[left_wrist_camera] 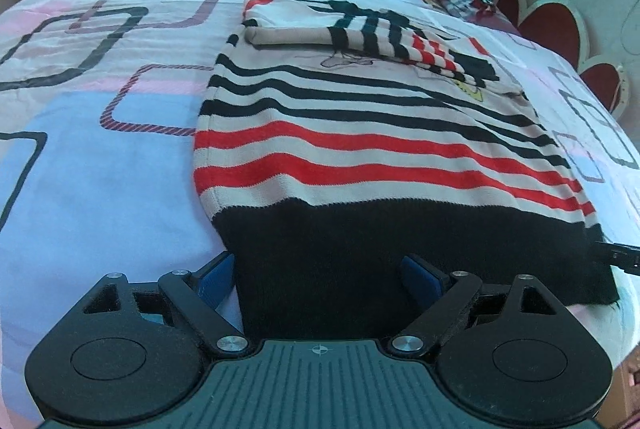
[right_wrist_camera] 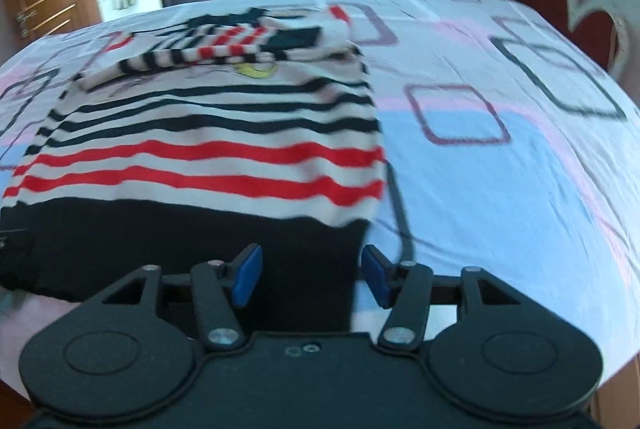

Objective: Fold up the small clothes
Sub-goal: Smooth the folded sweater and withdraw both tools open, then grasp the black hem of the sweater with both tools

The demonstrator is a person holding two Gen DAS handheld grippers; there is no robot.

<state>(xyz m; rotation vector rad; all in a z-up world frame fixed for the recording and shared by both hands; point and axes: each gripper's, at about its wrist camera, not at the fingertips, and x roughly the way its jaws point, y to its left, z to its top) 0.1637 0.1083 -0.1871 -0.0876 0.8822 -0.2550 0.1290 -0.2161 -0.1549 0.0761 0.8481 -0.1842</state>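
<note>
My left gripper point(left_wrist_camera: 318, 275) stands wide, blue pads straddling the near left corner of the sweater's black hem band point(left_wrist_camera: 400, 261), nothing pinched yet. My right gripper point(right_wrist_camera: 312, 277) is about half open — jaws either side of the hem's near right corner, not pressing on it; that view is smeared, so contact is hard to judge.

The striped sweater point(left_wrist_camera: 360, 133) lies flat on the bedsheet point(left_wrist_camera: 100, 169), both sleeves point(left_wrist_camera: 360, 37) already folded across the chest, hem nearest me.

Risks as I see them:
- The pads may close on the sheet along with the knit and drag the bedding up with the fold.
- Catching only the top layer of the hem — the back layer would stay down and the fold would skew.
- An uneven lift between my two hands could tip the folded sleeves off the chest.
</note>
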